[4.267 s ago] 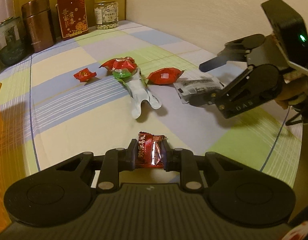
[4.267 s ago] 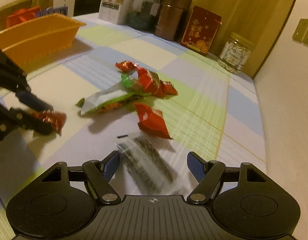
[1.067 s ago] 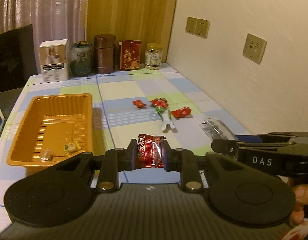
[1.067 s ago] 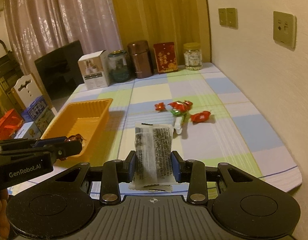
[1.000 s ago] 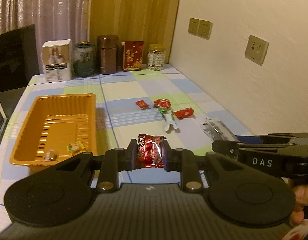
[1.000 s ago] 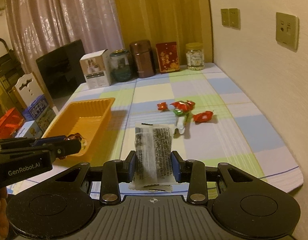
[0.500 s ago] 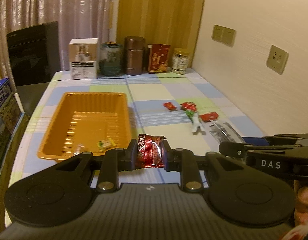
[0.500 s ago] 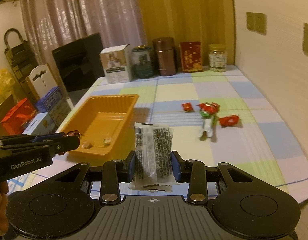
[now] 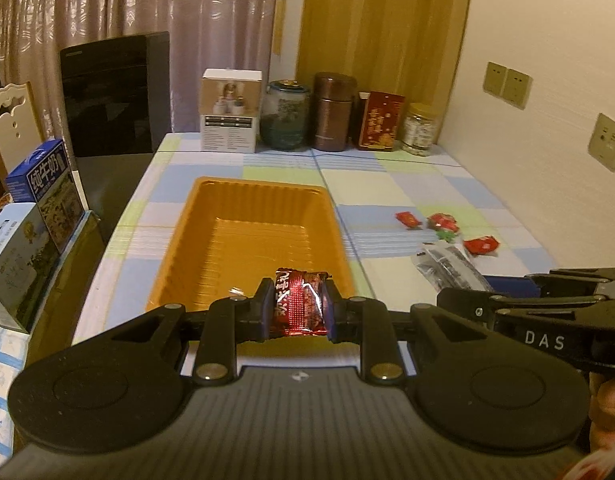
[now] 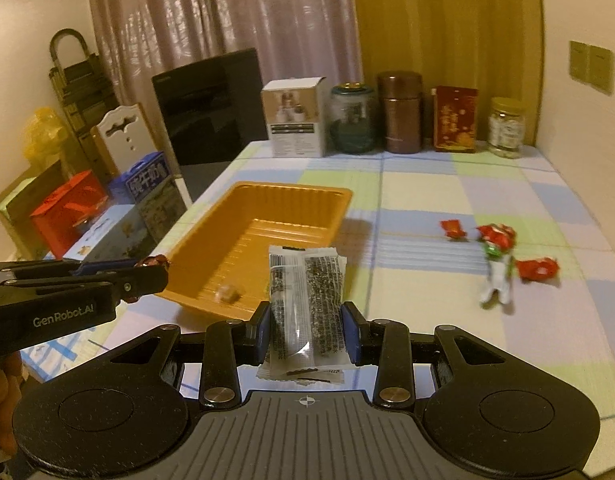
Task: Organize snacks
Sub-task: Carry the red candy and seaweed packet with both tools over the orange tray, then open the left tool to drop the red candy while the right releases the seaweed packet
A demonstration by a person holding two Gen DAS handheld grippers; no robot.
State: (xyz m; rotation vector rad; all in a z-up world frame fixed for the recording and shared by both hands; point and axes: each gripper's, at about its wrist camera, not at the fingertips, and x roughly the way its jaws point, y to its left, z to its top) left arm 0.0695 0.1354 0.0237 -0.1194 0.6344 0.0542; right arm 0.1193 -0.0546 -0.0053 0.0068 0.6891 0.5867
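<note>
- Right now my left hand-held gripper [image 9: 298, 311] is clamped on a red foil candy [image 9: 298, 305], gripped across its middle, and it hangs over the near end of the orange tray [image 9: 187, 220].
- My right hand-held gripper [image 10: 306, 334] is clamped on a clear seaweed packet [image 10: 305, 304], its pads pressing the 2 long edges, just short of the tray's near rim and to the side of it.
- Judging by the wrappers, both are very light; the foil candy looks crinkly and slick, so a grip across the fat middle seems safer than one on the twisted ends.
- By my guess the packet is thin, limp film with brittle contents, so a light squeeze at mid-length should do; more could crush what is inside.
- Inside the tray, at the near end, lies 1 small wrapped sweet [image 10: 227, 292]; I cannot tell its kind.
- Beyond the tray's right side, well apart on the worktop [image 10: 419, 196], the loose red candies [image 10: 495, 236] and a white wrapper [image 10: 497, 280] wait.
- Those flat wrappers lie flush on the cloth, so I would pinch each at a raised crimp or bulge.
</note>
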